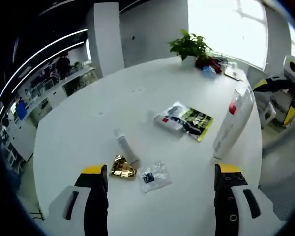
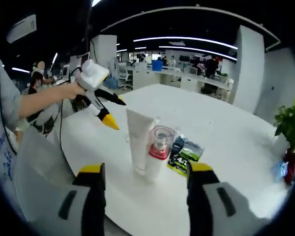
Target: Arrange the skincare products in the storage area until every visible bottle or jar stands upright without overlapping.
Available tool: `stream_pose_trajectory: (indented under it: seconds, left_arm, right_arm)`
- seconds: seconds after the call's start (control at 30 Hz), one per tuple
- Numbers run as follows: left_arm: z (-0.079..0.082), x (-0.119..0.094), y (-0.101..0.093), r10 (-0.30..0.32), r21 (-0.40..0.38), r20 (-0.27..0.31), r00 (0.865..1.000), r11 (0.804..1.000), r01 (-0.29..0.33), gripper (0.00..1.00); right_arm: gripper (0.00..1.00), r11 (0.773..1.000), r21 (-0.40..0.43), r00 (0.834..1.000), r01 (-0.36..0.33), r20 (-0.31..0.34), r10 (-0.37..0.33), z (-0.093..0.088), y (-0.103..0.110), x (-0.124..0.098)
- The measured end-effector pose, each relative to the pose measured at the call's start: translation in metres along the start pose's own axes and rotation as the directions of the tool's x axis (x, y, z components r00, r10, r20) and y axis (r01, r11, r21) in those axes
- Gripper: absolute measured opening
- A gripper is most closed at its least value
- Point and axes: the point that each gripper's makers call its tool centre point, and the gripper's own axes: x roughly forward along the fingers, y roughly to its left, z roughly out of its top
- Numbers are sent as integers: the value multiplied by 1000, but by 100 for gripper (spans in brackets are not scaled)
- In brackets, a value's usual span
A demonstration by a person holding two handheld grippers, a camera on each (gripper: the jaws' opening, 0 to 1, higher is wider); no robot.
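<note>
White, smooth and round, the table (image 1: 88, 132) sits in an open office with strip lights and a bright window.

Left gripper view: we see the left gripper (image 1: 161, 179) low at 6 o'clock, its black, yellow-tipped jaws wide apart with nothing between them. Just ahead of the left jaw lies a crinkled gold foil sachet (image 1: 122, 167), touching a small white tube (image 1: 125, 147) lying flat. Beside these, a clear plastic sachet (image 1: 155, 175). Toward centre, a glossy green-and-black packet (image 1: 198, 122) overlaps another flat white pack (image 1: 168, 121). At 3 o'clock a tall white bottle (image 1: 232, 123) with a red collar stands upright. A leafy potted plant (image 1: 190, 47) sits at 12 o'clock near the far edge.

Right gripper view: the right gripper (image 2: 146, 184) at 6 o'clock, jaws parted, empty. Ahead at centre we note a white squeeze tube (image 2: 138, 140) standing, touching the pump bottle (image 2: 156, 152), which has a clear domed cap over red. The green packet (image 2: 186, 155) lies behind. At 10 o'clock a person's hand (image 2: 74, 90) holds the left gripper (image 2: 114, 114) above the table, jaws spread.
</note>
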Motion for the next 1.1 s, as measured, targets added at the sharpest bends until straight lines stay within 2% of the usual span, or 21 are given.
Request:
stream_pose_trajectory:
  seconds: [0.23,0.33,0.4,0.77,0.87,0.97,1.1]
  left_arm:
    - [-5,21,18,2,-3,-56,998,1000,-3,80]
    - [-6,27,26,9,-11,-70,998,1000,-10,80]
    - [-6,32,32,16,-10,-73,997,1000,-16,77]
    - [-15,59,47,7,-45,-134,991,999,-13,56]
    - [-16,64,44,5,-26,-153,988,1000,-9,56]
    - [-19,73,47,-7,-29,-165,986,1000,3,53]
    - [-17,85,53,6,-35,-185,983,999,-13,52]
  right_arm:
    - [63,1000,28,1000,2,27,-3,2,3,3]
    - [62,999,39,1000,-7,22,6,-2,4,6]
    - [60,999,51,1000,-11,24,10,-3,4,7]
    - [56,998,69,1000,-13,3,13,-10,-1,11]
    - [54,998,69,1000,-12,-6,12,-13,-2,12]
    - [53,997,79,1000,-8,-6,9,-15,-3,13]
    - [52,996,85,1000,-7,-17,8,-19,-2,15]
